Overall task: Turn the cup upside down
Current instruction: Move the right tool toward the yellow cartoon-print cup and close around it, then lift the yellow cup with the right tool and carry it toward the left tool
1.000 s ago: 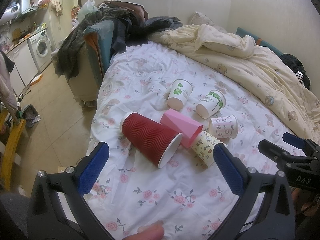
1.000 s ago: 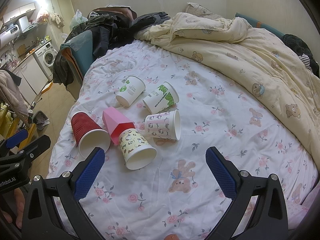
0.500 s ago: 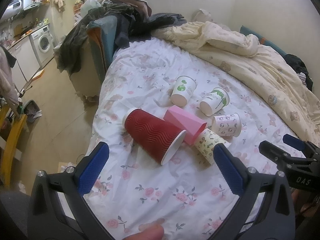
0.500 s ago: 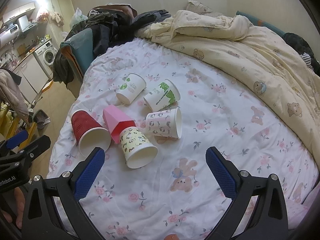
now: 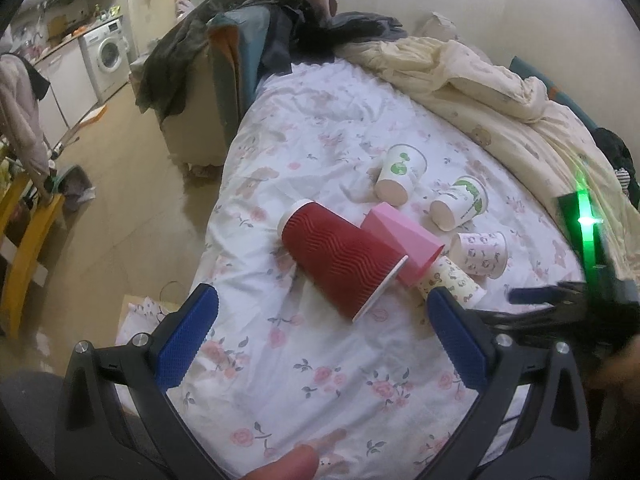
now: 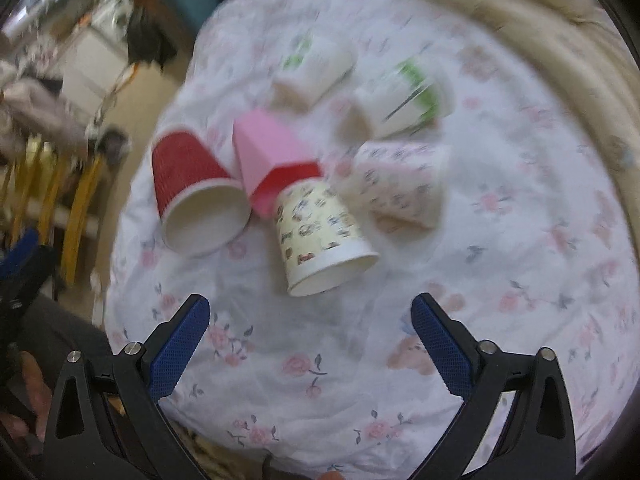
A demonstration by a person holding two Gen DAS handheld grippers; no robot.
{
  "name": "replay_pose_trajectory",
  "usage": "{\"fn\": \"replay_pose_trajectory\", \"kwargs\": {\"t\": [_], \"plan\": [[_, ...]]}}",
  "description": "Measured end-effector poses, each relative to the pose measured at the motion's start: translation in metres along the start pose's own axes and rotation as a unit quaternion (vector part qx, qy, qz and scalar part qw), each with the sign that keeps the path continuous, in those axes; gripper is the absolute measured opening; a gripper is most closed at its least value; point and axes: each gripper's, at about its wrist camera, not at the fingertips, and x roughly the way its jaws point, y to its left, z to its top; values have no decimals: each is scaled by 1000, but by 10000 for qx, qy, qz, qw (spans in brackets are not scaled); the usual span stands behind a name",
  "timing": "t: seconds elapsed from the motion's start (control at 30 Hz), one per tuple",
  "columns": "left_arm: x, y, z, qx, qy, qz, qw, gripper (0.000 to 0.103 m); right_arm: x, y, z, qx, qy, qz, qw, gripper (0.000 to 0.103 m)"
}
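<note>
Several paper cups lie on their sides on the floral bedsheet [image 5: 304, 364]. A red ribbed cup [image 5: 340, 260] lies nearest my open, empty left gripper [image 5: 320, 332], its mouth toward me. It also shows in the right wrist view [image 6: 192, 196]. Beside it lie a pink cup [image 6: 272, 160], a cream patterned cup [image 6: 320, 236], a pink-print white cup [image 6: 400, 184] and two green-print white cups [image 6: 404, 100]. My right gripper [image 6: 308, 340] is open and empty, just short of the cream cup. That view is blurred.
A rumpled cream duvet [image 5: 480, 92] covers the bed's far and right side. A clothes-covered chair [image 5: 224, 52] stands past the bed's left edge, with bare floor [image 5: 120, 200] below. The right gripper's body with a green light [image 5: 584, 240] shows at the right.
My right gripper has moved forward and down toward the cups; its view is now blurred. My left gripper has swung a little left; the red cup sits nearer its centre.
</note>
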Motion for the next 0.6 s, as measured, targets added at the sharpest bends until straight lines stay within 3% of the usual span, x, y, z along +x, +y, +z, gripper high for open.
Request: {"fn": "replay_pose_trajectory", "kwargs": {"t": [0.1,0.27,0.33,0.6], "plan": [[1,2,1,-31,34,-14,10000,103,22,6,16,-314,272,-311,9987,93],[3,4,3,-86,79,-42,9999,103,48,7,30,-466,680,-423,9957,81],[2,5,3,-96,86,-45,9999,103,55,7,31,-460,744,-413,9953,74],[1,8,4,-196,84,-144,9997,103,30,12,9,-383,606,-244,9971,72]]}}
